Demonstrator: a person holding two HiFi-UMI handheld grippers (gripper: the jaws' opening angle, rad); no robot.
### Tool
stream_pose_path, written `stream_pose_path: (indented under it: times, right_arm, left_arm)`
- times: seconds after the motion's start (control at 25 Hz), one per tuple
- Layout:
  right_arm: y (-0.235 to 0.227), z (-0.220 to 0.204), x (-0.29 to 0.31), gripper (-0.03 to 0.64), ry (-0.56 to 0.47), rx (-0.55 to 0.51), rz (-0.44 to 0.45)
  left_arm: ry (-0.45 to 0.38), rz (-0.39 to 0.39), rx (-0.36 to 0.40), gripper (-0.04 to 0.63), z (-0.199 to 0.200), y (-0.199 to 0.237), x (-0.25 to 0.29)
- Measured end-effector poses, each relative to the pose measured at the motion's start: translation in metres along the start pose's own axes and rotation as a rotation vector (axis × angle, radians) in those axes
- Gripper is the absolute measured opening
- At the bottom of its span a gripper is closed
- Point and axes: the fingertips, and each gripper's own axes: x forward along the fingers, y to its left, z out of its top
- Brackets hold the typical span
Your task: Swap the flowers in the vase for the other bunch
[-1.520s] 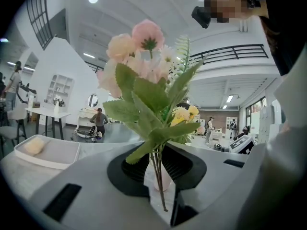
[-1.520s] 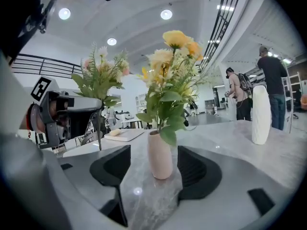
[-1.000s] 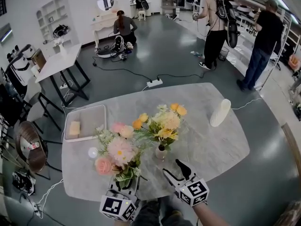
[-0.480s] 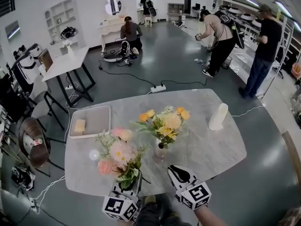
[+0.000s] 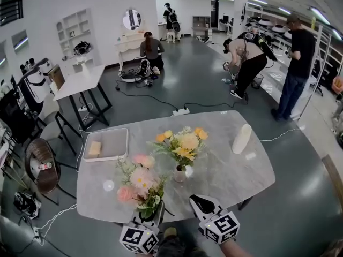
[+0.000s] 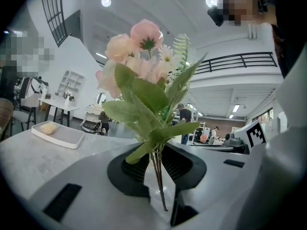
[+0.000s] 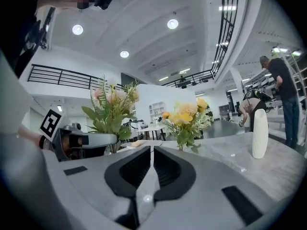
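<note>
Pink bunch (image 5: 139, 180) is lower centre in the head view, over the near edge of the table (image 5: 230, 170). Stems run roughly upright, pinched in the left gripper (image 6: 154, 164). Yellow bunch (image 5: 182, 143) stands in the small vase (image 5: 179, 174) mid-table, just up and right of the pink one. Right gripper (image 7: 152, 163) is clenched with nothing between its jaws, below-right of the vase and clear of it. White tray (image 5: 115, 143) sits at the tabletop's upper left, tall white bottle (image 5: 241, 138) on its right side.

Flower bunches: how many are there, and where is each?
2. The yellow bunch stands in the vase on the table; the pink bunch is gripped by the left claw.
</note>
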Motion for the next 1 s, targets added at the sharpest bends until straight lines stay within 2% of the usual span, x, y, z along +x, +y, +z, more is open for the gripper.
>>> stream_pose_path:
  times: [0.28, 0.56, 1.0]
  right_arm:
    - [0.015, 0.004, -0.021, 0.035, -0.021, -0.015, 0.015]
    - [0.023, 0.01, -0.04, 0.035, -0.035, -0.009, 0.022]
    - [0.038, 0.007, -0.07, 0.035, -0.039, 0.006, 0.029]
  left_arm:
    - [-0.013, -0.02, -0.038, 0.086, -0.012, -0.02, -0.016]
    - [-0.02, -0.038, -0.01, 0.086, -0.009, -0.043, -0.025]
    - [-0.012, -0.04, -0.008, 0.086, -0.022, -0.065, -0.049]
